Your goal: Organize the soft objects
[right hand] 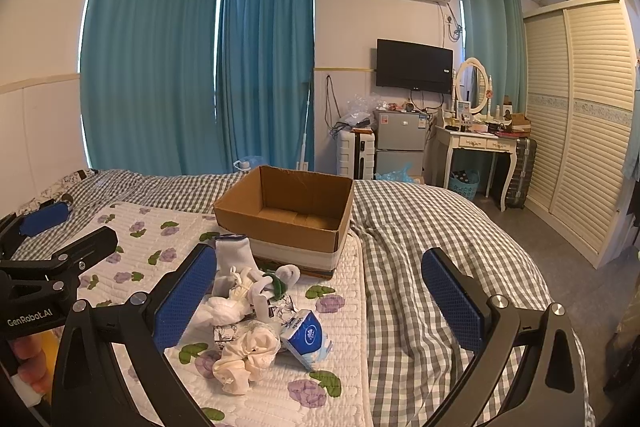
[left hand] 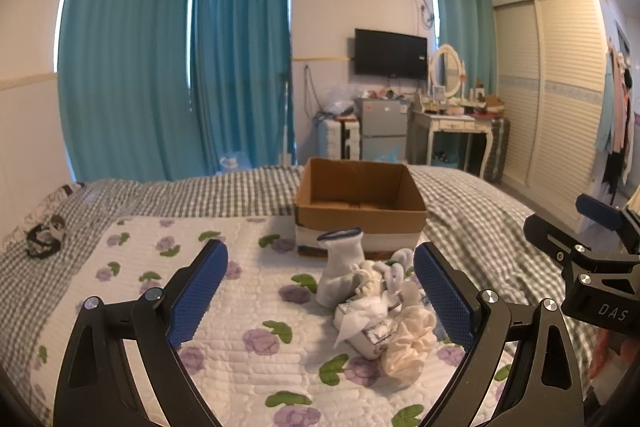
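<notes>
A: The soft objects [left hand: 376, 303], socks, a cream scrunchie [left hand: 408, 343] and a tissue pack [right hand: 306, 335], lay heaped on the floral quilt [left hand: 224, 343], just before the empty cardboard box [left hand: 360, 199].

B: Both grippers were spread and empty. The heap sat at one o'clock between the left gripper [left hand: 320, 291] fingers, at ten o'clock from the right gripper [right hand: 320, 301]; the left seemed nearer.

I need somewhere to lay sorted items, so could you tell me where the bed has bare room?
The floral quilt is bare left of the sock pile, and the gingham sheet is bare right of it. The cardboard box looks empty. It is crowded just before the box, where socks, scrunchie and tissue pack lie heaped.
</notes>
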The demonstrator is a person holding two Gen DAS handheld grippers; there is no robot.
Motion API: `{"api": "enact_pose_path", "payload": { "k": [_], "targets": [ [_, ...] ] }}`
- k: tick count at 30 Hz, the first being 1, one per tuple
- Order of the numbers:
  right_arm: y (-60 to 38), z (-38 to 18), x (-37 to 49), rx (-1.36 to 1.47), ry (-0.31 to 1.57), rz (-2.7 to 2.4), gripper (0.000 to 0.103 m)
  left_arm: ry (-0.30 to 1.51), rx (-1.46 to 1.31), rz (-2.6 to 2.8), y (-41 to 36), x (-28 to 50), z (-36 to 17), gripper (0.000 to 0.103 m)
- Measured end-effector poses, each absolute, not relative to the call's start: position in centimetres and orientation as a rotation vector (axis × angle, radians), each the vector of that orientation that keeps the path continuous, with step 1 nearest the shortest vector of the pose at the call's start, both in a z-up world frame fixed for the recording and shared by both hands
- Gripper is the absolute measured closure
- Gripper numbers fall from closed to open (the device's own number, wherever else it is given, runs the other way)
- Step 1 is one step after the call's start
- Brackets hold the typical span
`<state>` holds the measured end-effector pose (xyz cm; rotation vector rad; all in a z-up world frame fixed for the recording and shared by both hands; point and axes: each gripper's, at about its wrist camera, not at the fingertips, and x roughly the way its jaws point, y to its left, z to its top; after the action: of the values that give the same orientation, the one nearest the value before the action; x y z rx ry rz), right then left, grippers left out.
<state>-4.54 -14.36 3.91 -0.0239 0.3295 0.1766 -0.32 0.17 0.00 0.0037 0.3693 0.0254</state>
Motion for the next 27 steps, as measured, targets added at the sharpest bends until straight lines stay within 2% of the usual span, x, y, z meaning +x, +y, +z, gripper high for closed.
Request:
{"api": "enact_pose_path", "payload": {
  "k": [27],
  "targets": [
    [-14.40,4.25,-4.49,-0.021,0.332,0.176,0.000,0.373,0.003,0.024,0.22,-0.32,-0.06,0.007]
  ]
}}
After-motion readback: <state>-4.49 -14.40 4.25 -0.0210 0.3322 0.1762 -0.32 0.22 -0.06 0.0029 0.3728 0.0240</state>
